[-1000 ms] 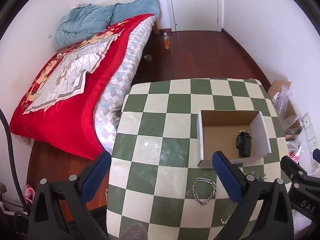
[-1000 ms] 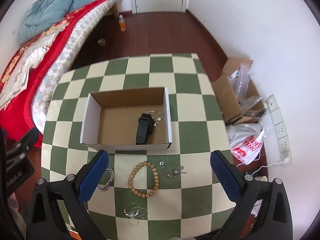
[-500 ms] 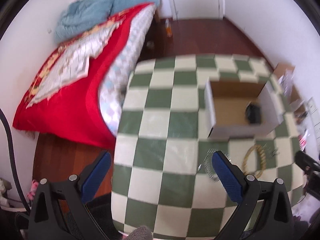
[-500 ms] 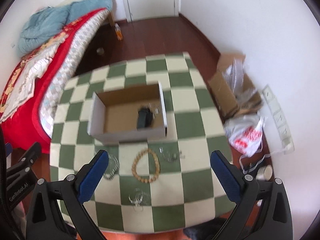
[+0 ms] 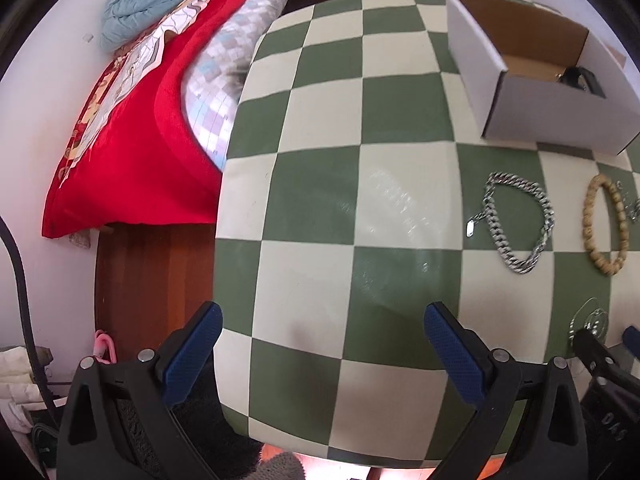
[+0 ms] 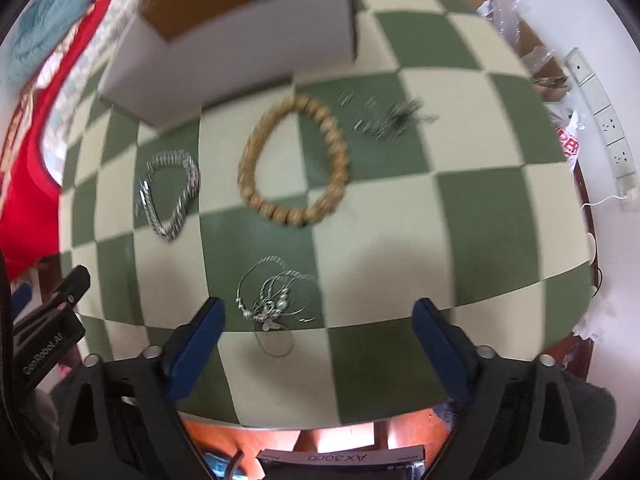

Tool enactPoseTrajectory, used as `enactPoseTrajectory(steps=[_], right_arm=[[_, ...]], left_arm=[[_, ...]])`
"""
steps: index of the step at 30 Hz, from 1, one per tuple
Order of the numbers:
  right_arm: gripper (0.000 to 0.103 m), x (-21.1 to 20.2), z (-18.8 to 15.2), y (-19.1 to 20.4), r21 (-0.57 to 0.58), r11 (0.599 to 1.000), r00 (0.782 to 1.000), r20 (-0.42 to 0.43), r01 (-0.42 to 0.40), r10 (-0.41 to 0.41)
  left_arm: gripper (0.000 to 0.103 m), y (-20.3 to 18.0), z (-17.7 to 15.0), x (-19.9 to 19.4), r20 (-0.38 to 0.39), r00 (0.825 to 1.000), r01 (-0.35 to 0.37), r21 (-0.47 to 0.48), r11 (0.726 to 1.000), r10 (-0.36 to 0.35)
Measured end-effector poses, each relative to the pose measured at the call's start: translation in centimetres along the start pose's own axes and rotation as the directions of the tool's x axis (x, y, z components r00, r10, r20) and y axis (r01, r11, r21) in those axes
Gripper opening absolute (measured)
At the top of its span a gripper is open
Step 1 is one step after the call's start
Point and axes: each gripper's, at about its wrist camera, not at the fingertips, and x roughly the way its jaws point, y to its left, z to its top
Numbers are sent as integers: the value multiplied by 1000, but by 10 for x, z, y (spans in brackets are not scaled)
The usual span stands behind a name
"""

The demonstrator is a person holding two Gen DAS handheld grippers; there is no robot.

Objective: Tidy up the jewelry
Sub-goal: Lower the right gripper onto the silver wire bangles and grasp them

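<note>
A white cardboard box (image 5: pixel 536 108) (image 6: pixel 248 40) stands on the green and cream checked table (image 5: pixel 320 200) and holds a black watch (image 5: pixel 582 78). In front of the box lie a silver chain bracelet (image 5: pixel 518 224) (image 6: pixel 170 194), a wooden bead bracelet (image 5: pixel 604 228) (image 6: pixel 294 160), a small heap of silver pieces (image 6: pixel 390 118) and a thin silver necklace with pearls (image 6: pixel 274 300). My left gripper (image 5: pixel 320 356) is open and empty above the table's near left part. My right gripper (image 6: pixel 318 344) is open and empty, low over the pearl necklace.
A bed with a red quilt (image 5: pixel 132 120) stands left of the table. A cardboard carton with plastic bags (image 6: pixel 516 16) and a power strip (image 6: pixel 600 116) lie by the right wall. The table's near edge (image 6: pixel 320 420) is just under my right gripper.
Both grippers have dropped down close to the table. The right one has come in over the pearl necklace. The left one has moved left and lower. Both stay open.
</note>
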Motion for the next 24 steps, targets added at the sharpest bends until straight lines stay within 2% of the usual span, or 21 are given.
enactPoseTrajectory(steps=[3, 5, 6, 7, 11, 13, 14, 15, 17, 18, 22, 23, 24], right_arm=[[73, 0, -8, 19, -70, 994, 994, 73, 80, -75], [57, -2, -12, 24, -86, 994, 993, 102, 68, -59], [32, -4, -15, 27, -106, 988, 988, 119, 115, -102], [17, -4, -16, 26, -116, 986, 986, 129, 121, -105], [16, -6, -14, 1, -63, 992, 987, 127, 106, -97], [16, -8, -8, -20, -8, 995, 987, 122, 103, -101], [16, -10, -5, -28, 13, 995, 988, 120, 98, -99], [0, -11, -2, -36, 32, 995, 988, 116, 97, -101], [0, -10, 2, -48, 59, 995, 992, 98, 78, -83], [0, -11, 2, -51, 66, 996, 993, 97, 67, -73], [2, -13, 12, -60, 117, 993, 997, 71, 11, -20], [4, -13, 15, -63, 133, 991, 998, 65, -13, 4], [14, -15, 17, -67, 152, 987, 998, 59, -47, 38]], left_arm=[[103, 0, 1, 1, -7, 1000, 12, -3, 1000, -12], [103, -2, 5, 0, -8, 1000, 15, -6, 1000, -15], [103, -4, 7, -1, -10, 999, 32, -8, 999, -32], [103, -6, 8, -1, -14, 999, 43, -9, 999, -43], [103, -15, 21, 6, -53, 989, 139, -54, 989, -142], [102, -19, 30, 15, -82, 975, 199, -92, 976, -207], [102, -21, 35, 21, -106, 959, 249, -124, 961, -262], [102, -22, 38, 25, -119, 948, 278, -149, 949, -297], [99, -25, 44, 30, -128, 927, 328, -182, 927, -353], [96, -28, 48, 31, -122, 927, 332, -183, 926, -356], [69, -44, 55, 31, -107, 935, 326, -112, 939, -337], [64, -47, 54, 28, -83, 941, 321, -87, 943, -328], [62, -49, 54, 26, -64, 942, 325, -68, 943, -330]])
